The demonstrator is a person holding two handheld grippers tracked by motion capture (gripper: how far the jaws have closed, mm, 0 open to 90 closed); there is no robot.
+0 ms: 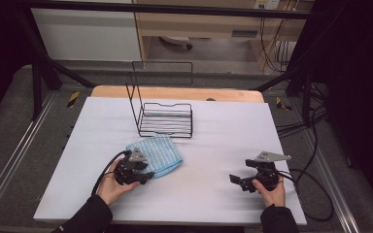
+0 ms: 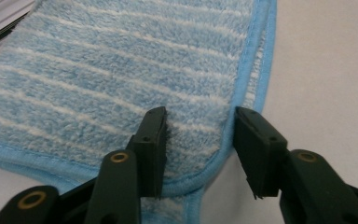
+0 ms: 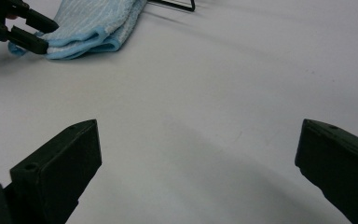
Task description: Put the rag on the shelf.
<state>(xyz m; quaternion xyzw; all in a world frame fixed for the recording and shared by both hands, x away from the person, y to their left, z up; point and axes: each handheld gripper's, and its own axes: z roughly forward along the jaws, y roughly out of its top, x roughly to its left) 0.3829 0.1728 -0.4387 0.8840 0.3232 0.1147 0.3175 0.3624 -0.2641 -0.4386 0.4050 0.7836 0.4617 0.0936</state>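
A folded light-blue striped cloth lies on the white table, just in front of a black wire rack. My left gripper is at the cloth's near corner. Its jaws straddle the folded, hemmed edge: one rests on the pile, the other stands just off the hem over the table. The corner is between them without being pinched. My right gripper rests at the right of the table, jaws wide apart over bare surface, holding nothing.
The white table top ends in a wooden strip at the back. Cables trail off the right edge. A dark metal frame stands around the table. The rack's base wire shows beyond the cloth in the right gripper view.
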